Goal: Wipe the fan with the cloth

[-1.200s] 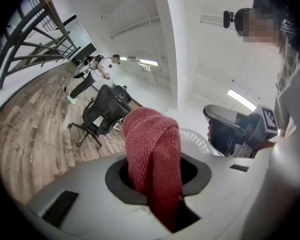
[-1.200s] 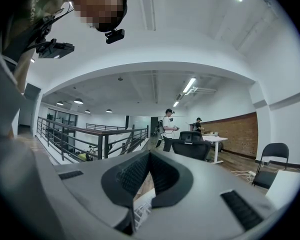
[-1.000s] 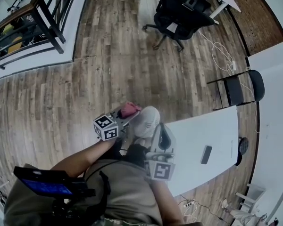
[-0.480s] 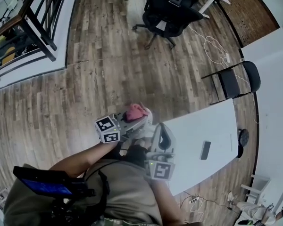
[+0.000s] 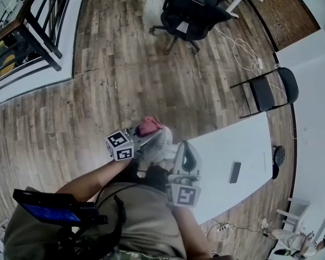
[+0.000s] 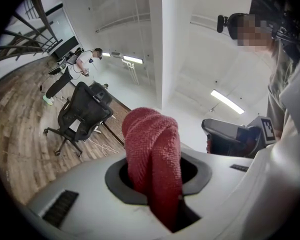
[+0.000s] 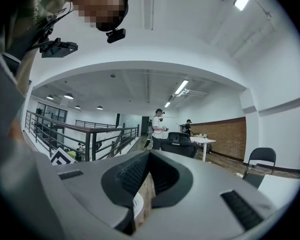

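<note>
My left gripper is shut on a bunched red cloth; in the left gripper view the cloth stands up thick between the jaws and hides the pads. Cloth and jaws sit over a white rounded body, apparently the fan, which the gripper mostly covers. My right gripper hangs just right of the fan, over the edge of the white table. In the right gripper view its jaws are shut with nothing between them. The left gripper points level.
A dark phone lies on the white table. A black office chair stands far off on the wood floor, and a black folding chair stands beyond the table with a white cable nearby. A dark railing runs along the upper left. Two people stand in the distance.
My left gripper with the red cloth has slid over the white fan, first right, then back left, so less of the fan shows. The right gripper has hardly moved.
</note>
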`<action>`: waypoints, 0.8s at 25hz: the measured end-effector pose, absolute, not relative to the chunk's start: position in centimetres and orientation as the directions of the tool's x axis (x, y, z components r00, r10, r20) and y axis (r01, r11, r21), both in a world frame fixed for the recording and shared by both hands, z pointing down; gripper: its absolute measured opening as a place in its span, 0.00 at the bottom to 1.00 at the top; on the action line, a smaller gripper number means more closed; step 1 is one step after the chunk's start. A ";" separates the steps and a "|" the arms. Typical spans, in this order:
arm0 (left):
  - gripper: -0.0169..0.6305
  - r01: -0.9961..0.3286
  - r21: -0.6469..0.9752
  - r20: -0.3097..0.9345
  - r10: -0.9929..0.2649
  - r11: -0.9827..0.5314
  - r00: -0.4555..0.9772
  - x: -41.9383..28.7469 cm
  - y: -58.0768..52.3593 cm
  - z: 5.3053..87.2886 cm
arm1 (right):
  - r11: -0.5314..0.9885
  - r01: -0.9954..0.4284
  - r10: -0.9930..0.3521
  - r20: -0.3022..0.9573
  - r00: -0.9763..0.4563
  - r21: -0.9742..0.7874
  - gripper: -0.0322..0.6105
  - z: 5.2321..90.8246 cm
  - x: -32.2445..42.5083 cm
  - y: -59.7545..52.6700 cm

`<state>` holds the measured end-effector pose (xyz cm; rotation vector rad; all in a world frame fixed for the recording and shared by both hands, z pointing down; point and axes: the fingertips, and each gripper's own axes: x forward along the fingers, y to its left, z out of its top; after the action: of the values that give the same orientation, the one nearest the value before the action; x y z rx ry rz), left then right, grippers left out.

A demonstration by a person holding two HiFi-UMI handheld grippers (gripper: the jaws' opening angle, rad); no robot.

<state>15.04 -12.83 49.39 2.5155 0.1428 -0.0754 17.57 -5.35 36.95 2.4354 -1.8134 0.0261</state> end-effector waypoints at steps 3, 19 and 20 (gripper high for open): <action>0.22 0.126 0.566 -0.086 0.093 -0.815 0.992 14.5 -12.6 50.1 | -0.288 -0.955 -0.953 0.080 0.293 0.072 0.05 36.7 17.7 -5.1; 0.21 0.067 0.630 -0.029 0.063 -0.774 0.998 11.8 -11.3 54.5 | -0.241 -0.968 -0.964 0.100 0.247 0.066 0.05 38.0 16.7 -5.5; 0.21 0.062 0.634 -0.022 0.062 -0.771 0.998 11.5 -11.1 54.8 | -0.239 -0.969 -0.965 0.099 0.245 0.065 0.05 38.0 16.7 -5.6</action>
<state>11.51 -11.08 54.77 2.4533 0.0858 0.0001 16.66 -5.61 37.98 2.3880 -1.8636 0.0581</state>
